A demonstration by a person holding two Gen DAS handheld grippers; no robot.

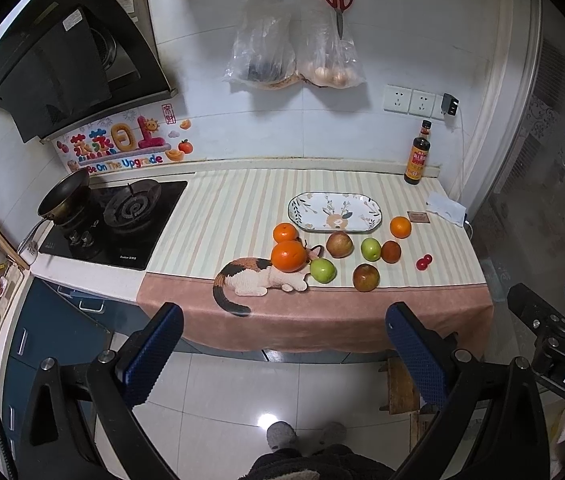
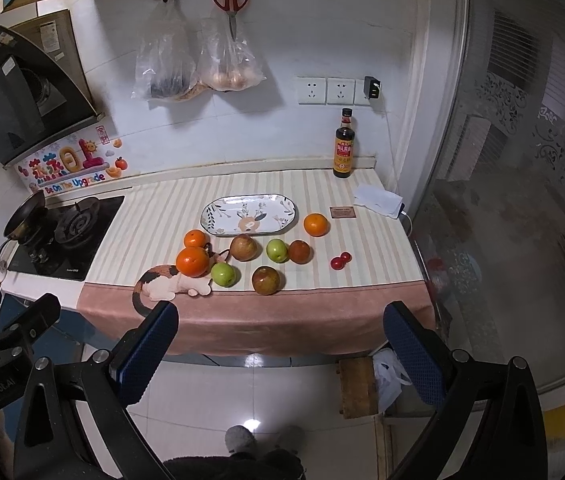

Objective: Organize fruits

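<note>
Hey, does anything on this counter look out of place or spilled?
Nothing spilled or damaged. The fruit lies loose on the striped cloth and the oval plate sits empty; an orange and two cherry tomatoes lie apart.

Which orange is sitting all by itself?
The orange right of the plate, near the small brown card. The other two oranges touch each other by the cat picture.

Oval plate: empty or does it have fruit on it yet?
Empty. The oval plate shows its whole printed pattern in both views, and all the fruit, such as the nearest apple, lies on the striped cloth around it.
</note>
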